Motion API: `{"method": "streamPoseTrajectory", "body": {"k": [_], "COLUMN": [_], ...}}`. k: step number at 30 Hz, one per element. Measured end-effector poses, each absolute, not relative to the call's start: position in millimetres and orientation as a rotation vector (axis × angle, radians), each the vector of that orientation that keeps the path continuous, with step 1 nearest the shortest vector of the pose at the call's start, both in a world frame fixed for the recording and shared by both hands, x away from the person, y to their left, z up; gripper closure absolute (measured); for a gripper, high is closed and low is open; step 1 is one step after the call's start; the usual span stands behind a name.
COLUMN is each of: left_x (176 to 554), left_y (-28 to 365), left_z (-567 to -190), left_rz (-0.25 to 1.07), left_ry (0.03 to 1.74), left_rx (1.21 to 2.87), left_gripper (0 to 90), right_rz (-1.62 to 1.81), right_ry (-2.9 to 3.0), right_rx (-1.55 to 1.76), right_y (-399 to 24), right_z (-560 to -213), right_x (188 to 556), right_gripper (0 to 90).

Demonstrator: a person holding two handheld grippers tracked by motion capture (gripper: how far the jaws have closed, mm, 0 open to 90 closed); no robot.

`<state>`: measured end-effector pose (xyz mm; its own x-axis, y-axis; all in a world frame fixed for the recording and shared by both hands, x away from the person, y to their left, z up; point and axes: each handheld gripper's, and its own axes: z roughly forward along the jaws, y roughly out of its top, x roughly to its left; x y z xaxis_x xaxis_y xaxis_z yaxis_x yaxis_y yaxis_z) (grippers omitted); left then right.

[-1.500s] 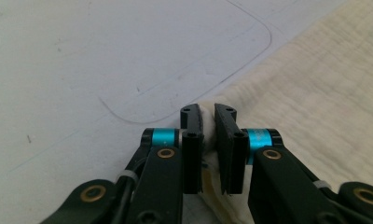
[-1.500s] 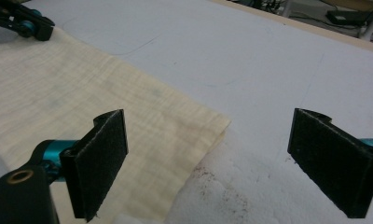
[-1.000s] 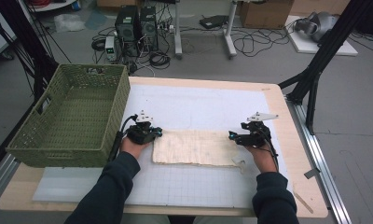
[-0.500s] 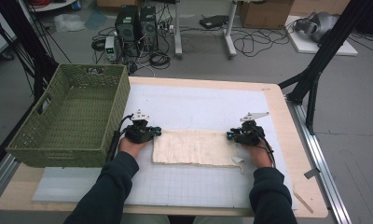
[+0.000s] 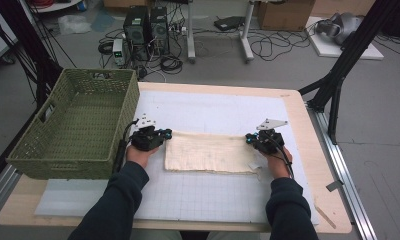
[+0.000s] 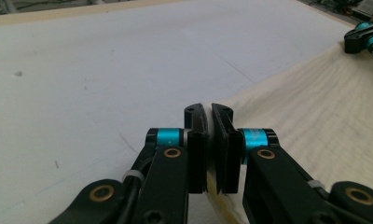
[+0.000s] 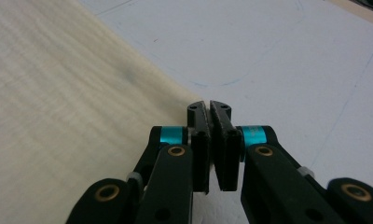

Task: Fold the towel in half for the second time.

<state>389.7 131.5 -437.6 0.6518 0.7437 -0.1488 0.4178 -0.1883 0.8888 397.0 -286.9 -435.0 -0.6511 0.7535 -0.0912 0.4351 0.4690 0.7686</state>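
A cream cloth (image 5: 210,152) lies flat on the white mat (image 5: 213,107), its long side running left to right. My left gripper (image 5: 167,136) is at the cloth's far left corner. In the left gripper view its jaws (image 6: 208,111) are shut on the cloth (image 6: 315,107), and a sliver of fabric shows between the pads. My right gripper (image 5: 249,140) is at the far right corner. Its jaws (image 7: 208,106) have just been closing and are now pinched on the cloth's edge (image 7: 58,93).
A green woven basket (image 5: 130,107) stands at the table's left, close behind the left hand. The wooden table edge (image 5: 298,120) runs just right of the right gripper. Bare mat lies beyond and in front of the cloth.
The right gripper has edged left onto the cloth's right corner. The left hand and the cloth have stayed where they were.
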Motion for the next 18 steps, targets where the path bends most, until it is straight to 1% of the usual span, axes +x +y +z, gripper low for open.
{"method": "streamPoseTrajectory", "body": {"k": [7, 10, 18], "left_x": [374, 367, 356], "left_y": [133, 136, 138], "left_z": [-428, -427, -428], "left_rz": [0.401, 0.383, 0.386], "left_ry": [0.862, 0.865, 0.857], "left_rx": [1.833, 1.824, 1.837], "left_gripper": [84.2, 83.8, 83.8], "right_rz": [1.077, 1.123, 1.180], "right_ry": [2.259, 2.246, 2.236], "right_rx": [0.907, 0.902, 0.839], "right_y": [-287, -290, -290], "right_z": [-425, -424, -415], "right_x": [381, 372, 353], "right_gripper": [86.9, 86.8, 86.9]}}
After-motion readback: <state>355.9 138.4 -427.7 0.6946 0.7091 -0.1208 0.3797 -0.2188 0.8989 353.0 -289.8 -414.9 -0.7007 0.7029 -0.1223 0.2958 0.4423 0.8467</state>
